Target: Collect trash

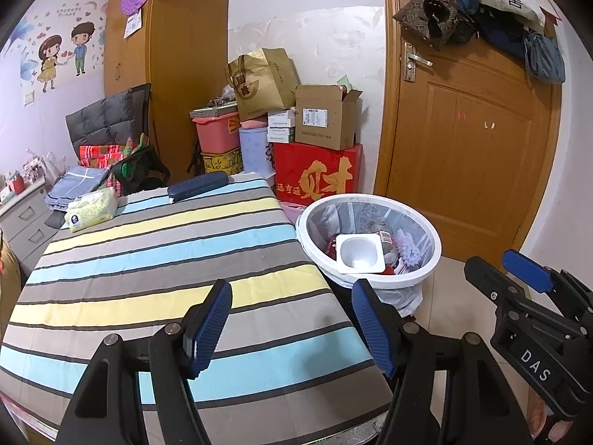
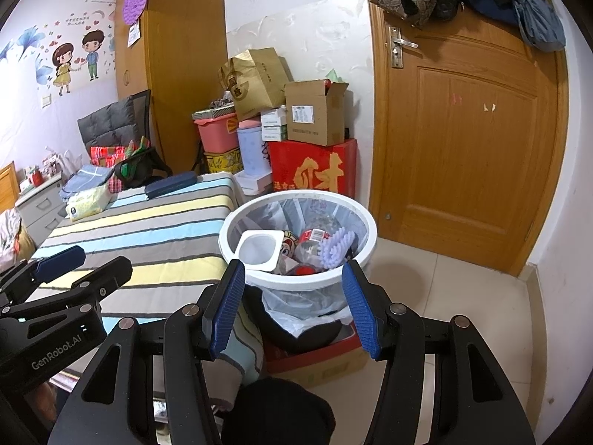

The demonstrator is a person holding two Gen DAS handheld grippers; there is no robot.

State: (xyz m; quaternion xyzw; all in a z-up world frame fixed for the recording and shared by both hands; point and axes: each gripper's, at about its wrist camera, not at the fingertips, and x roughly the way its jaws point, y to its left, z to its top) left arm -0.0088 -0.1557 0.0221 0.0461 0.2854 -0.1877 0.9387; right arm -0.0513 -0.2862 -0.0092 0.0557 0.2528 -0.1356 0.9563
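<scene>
A: How are the two tools seen?

B: The left tool (image 1: pixel 291 328) is held over the striped bed cover (image 1: pixel 166 259) with its pads apart and nothing between them. The right tool (image 2: pixel 292 307) is also spread apart and empty, held near the white bin (image 2: pixel 361 259).

A: Where is the trash found?

B: It is gathered inside the bin, just right of the bed's far corner. A white plastic cup (image 2: pixel 255 250) lies on top; a red-labelled bottle (image 2: pixel 315 239) and a pale purple brush-like item (image 2: pixel 339 246) are partly buried, and the rest cannot be made out.

A: What is hidden or cut off?

B: The bin's base is covered by its liner bag (image 2: pixel 292 307) and the right tool's pads. On the bed, a tissue pack (image 1: pixel 90 213) and a dark blue case (image 1: pixel 196 187) are seen far left. The bed's near edge is cut off by the tool arms.
</scene>
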